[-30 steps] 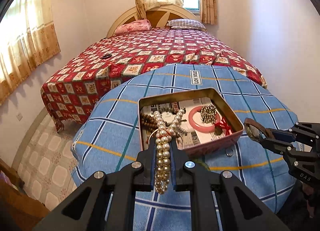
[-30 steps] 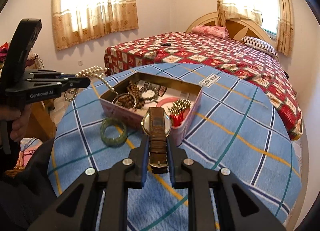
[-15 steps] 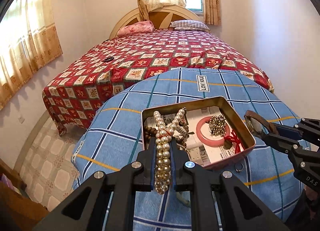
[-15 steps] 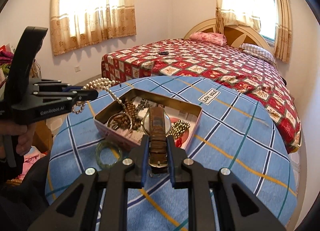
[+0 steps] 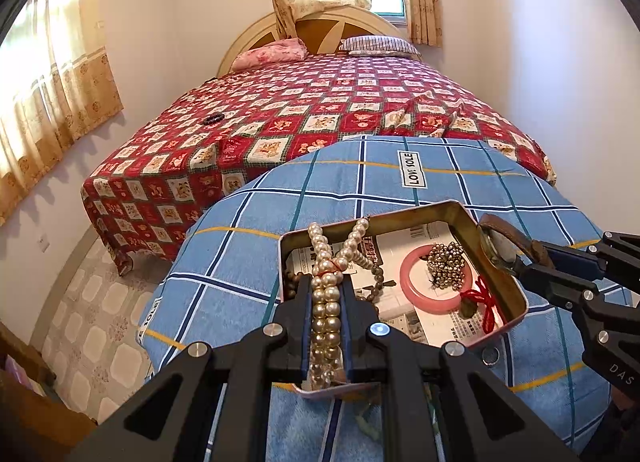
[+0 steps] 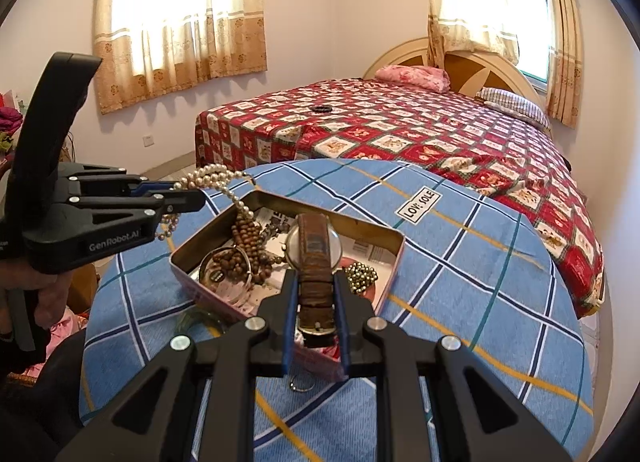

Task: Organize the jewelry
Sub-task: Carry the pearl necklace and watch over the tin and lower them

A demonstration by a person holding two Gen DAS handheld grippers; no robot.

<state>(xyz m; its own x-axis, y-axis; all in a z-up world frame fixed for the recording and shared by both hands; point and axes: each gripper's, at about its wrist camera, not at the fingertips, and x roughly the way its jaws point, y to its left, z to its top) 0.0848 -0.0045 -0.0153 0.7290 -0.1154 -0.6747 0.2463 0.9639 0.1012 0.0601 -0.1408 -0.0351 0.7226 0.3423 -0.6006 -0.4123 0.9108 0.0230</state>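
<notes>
An open pink tin [image 5: 516, 316] [image 6: 390, 274], lined with newspaper, sits on the blue checked tablecloth. It holds a pink bangle [image 5: 416, 294], a clump of metal beads [image 5: 446, 262] [image 6: 360, 274], brown wooden beads [image 6: 244, 246] and a red cord. My left gripper [image 5: 326, 286] [image 6: 188, 194] is shut on a pearl necklace [image 5: 326, 302] [image 6: 212, 176] above the tin's left end. My right gripper [image 6: 316, 286] [image 5: 516, 258] is shut on a brown-strap watch [image 6: 314, 250] [image 5: 500, 242] above the tin's right side.
A small metal ring [image 6: 302, 384] [image 5: 491, 356] lies on the cloth beside the tin. A green bangle [image 6: 192, 318] is partly hidden by the tin's near edge. A bed with a red patterned cover [image 5: 320, 118] stands behind the table [image 6: 460, 262].
Both grippers have moved forward and now hang over the tin, each still holding its piece. The green bangle has slipped mostly out of sight beneath them.
</notes>
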